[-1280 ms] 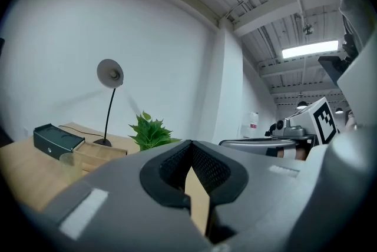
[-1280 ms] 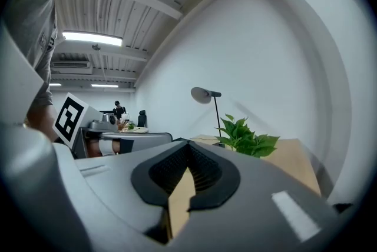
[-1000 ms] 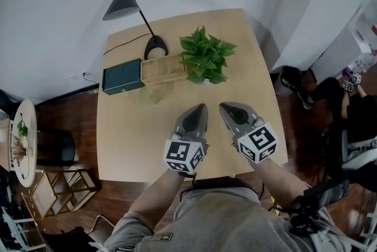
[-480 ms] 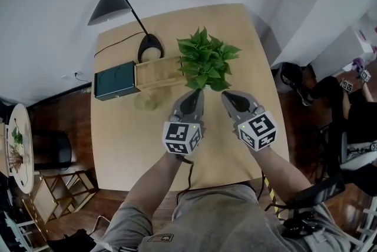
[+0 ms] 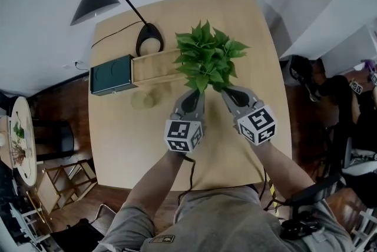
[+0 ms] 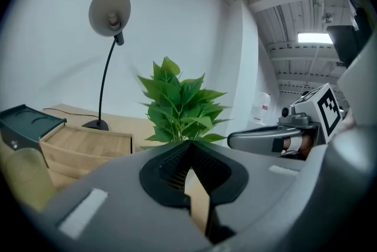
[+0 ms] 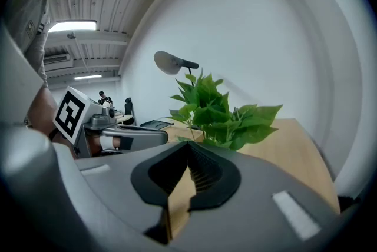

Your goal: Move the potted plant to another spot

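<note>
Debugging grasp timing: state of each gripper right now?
Left gripper: fingers closed, holding nothing.
Right gripper: fingers closed, holding nothing.
Potted plant not yet grasped.

Pot hidden under leaves (image 5: 206, 57); green box (image 6: 23, 124) edge-cropped

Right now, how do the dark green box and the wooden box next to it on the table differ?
Colour: the dark green box is dark, the wooden box pale bare wood. Place: the dark green box sits by the table's left edge; the wooden box runs from it to the potted plant's leaves. Shared: both are rectangular, lie flat end to end, near the lamp base.
</note>
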The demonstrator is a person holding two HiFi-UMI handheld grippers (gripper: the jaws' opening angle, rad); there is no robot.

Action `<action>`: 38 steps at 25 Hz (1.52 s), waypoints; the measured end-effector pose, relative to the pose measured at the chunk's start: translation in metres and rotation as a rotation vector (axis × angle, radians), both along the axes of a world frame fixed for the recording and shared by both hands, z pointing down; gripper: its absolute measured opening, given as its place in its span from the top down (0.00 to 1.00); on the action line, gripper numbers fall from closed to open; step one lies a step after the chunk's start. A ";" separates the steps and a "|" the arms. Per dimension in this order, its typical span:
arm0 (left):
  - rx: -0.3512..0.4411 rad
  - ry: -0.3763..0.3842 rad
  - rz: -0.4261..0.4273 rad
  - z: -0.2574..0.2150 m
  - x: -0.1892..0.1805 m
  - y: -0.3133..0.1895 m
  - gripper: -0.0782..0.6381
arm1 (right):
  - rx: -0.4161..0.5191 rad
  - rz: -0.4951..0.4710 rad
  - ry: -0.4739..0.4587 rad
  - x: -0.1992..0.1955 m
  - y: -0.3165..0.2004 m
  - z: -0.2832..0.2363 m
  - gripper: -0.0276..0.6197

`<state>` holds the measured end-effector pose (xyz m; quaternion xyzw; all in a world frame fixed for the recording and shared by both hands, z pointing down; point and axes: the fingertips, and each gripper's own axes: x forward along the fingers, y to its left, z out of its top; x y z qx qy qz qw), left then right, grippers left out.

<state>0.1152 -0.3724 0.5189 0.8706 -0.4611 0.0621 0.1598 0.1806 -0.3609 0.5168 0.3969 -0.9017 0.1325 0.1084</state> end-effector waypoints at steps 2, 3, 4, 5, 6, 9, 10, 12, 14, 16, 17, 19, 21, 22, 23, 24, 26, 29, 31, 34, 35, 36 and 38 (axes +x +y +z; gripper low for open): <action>-0.031 -0.011 0.004 0.017 0.000 0.001 0.88 | -0.032 -0.010 0.004 -0.001 0.000 0.013 0.75; -0.047 -0.015 0.008 0.026 0.001 0.002 0.80 | -0.050 -0.015 0.002 -0.001 0.000 0.021 0.67; -0.062 -0.019 0.013 0.035 0.002 0.002 0.71 | -0.065 -0.018 0.001 -0.001 -0.001 0.028 0.64; -0.075 -0.024 0.017 0.044 0.002 0.002 0.67 | -0.075 -0.018 0.002 0.001 -0.001 0.035 0.60; -0.083 -0.031 0.021 0.052 0.002 0.002 0.63 | -0.083 -0.018 0.007 0.002 -0.001 0.041 0.57; -0.105 -0.052 0.029 0.071 0.003 0.003 0.57 | -0.098 -0.020 0.033 0.008 0.000 0.057 0.49; -0.111 -0.058 0.030 0.076 0.003 0.003 0.56 | -0.100 -0.022 0.043 0.010 0.000 0.062 0.48; -0.116 -0.069 0.027 0.085 0.003 0.001 0.55 | -0.104 -0.021 0.060 0.014 -0.001 0.071 0.46; -0.117 -0.081 0.027 0.091 0.002 -0.002 0.55 | -0.109 -0.019 0.073 0.018 -0.004 0.078 0.45; -0.117 -0.092 0.033 0.095 0.002 -0.005 0.54 | -0.120 -0.017 0.084 0.021 -0.007 0.085 0.44; -0.115 -0.098 0.037 0.098 0.002 -0.007 0.54 | -0.127 -0.018 0.090 0.022 -0.008 0.089 0.44; -0.100 -0.120 0.051 0.102 0.002 -0.011 0.53 | -0.135 -0.026 0.108 0.024 -0.012 0.098 0.43; -0.079 -0.146 0.072 0.106 0.003 -0.015 0.51 | -0.136 -0.039 0.134 0.024 -0.016 0.105 0.42; -0.069 -0.157 0.081 0.108 0.004 -0.017 0.49 | -0.136 -0.047 0.146 0.024 -0.018 0.108 0.41; -0.059 -0.166 0.086 0.109 0.004 -0.021 0.49 | -0.136 -0.052 0.154 0.024 -0.020 0.111 0.41; -0.052 -0.174 0.088 0.110 0.003 -0.024 0.49 | -0.135 -0.057 0.160 0.024 -0.022 0.114 0.40; -0.049 -0.182 0.091 0.113 0.003 -0.029 0.49 | -0.133 -0.064 0.170 0.024 -0.027 0.118 0.40; -0.043 -0.187 0.109 0.113 0.005 -0.037 0.48 | -0.124 -0.082 0.183 0.022 -0.036 0.121 0.39; -0.034 -0.186 0.136 0.114 0.010 -0.041 0.45 | -0.117 -0.099 0.195 0.023 -0.042 0.122 0.38; -0.014 -0.194 0.193 0.116 0.018 -0.046 0.40 | -0.106 -0.142 0.226 0.022 -0.053 0.126 0.34; -0.008 -0.199 0.212 0.117 0.020 -0.047 0.37 | -0.103 -0.162 0.239 0.021 -0.055 0.128 0.33; -0.004 -0.205 0.232 0.118 0.021 -0.049 0.37 | -0.100 -0.184 0.251 0.019 -0.057 0.130 0.32; 0.002 -0.223 0.273 0.121 0.024 -0.050 0.35 | -0.093 -0.228 0.279 0.015 -0.058 0.135 0.30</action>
